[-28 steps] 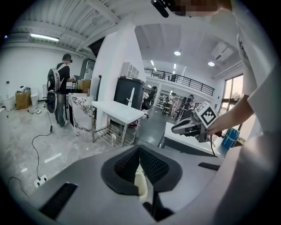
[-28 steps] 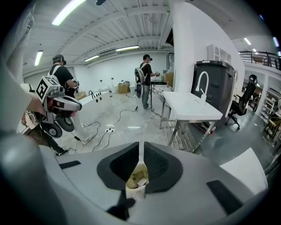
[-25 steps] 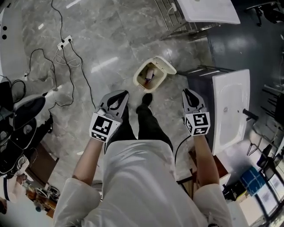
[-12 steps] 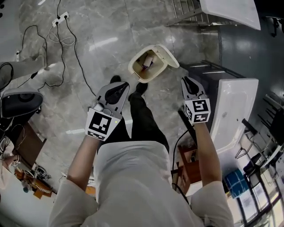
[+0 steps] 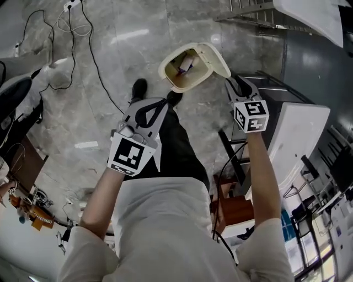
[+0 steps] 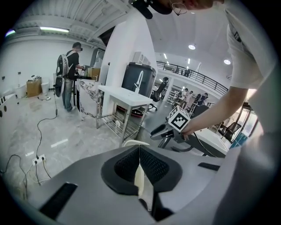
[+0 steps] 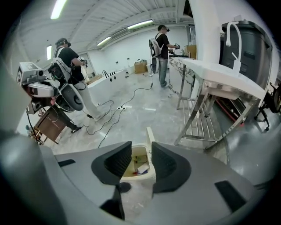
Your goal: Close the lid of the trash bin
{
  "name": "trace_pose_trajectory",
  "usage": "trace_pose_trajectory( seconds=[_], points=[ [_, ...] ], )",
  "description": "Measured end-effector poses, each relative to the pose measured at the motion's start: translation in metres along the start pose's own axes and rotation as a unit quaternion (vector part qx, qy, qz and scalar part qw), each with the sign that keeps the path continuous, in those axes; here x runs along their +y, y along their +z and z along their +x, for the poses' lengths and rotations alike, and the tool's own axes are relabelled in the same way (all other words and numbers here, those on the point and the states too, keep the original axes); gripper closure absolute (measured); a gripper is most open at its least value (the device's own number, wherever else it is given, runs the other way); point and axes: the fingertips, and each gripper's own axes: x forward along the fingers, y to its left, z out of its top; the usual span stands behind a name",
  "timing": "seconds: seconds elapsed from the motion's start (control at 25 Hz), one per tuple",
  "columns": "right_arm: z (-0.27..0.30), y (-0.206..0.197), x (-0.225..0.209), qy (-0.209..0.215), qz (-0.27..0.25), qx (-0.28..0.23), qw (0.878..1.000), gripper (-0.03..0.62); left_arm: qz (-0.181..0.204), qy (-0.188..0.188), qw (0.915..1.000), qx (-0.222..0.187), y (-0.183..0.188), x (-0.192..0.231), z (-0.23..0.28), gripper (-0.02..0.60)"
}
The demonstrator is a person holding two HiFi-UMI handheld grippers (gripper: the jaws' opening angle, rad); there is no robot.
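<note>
A cream trash bin stands on the grey floor with scraps inside, its lid tipped up at the right. My right gripper hovers just right of the lid; its jaws have just been opening and stand open, nothing between them. In the right gripper view the bin shows beyond the parted jaws of the right gripper, the lid upright. My left gripper is shut and empty, below and left of the bin. The left gripper has its pads meeting.
A white basin on a dark stand sits right of the bin, and a metal-framed table is beyond it. Cables trail over the floor at left. The person's shoe and dark legs are below the bin.
Both grippers have sunk towards the floor and the bin looks nearer and larger. The right gripper has come up beside the lid, and the left has drawn closer to the bin.
</note>
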Motion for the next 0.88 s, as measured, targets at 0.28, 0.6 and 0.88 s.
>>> trace_pose_trajectory(
  seconds=[0.28, 0.6, 0.88],
  points=[
    [0.042, -0.024, -0.013, -0.002, -0.007, 0.049, 0.999, 0.417, -0.02, 0.015, 0.9997, 0.004, -0.02, 0.013, 0.004, 0.565],
    [0.07, -0.046, -0.021, -0.011, -0.017, 0.083, 0.996, 0.391, -0.04, 0.026, 0.9988, 0.013, -0.042, 0.029, 0.008, 0.565],
    [0.07, -0.051, 0.001, -0.001, -0.019, 0.082, 0.996, 0.391, -0.053, 0.017, 0.9983, 0.018, -0.057, 0.028, 0.011, 0.565]
  ],
)
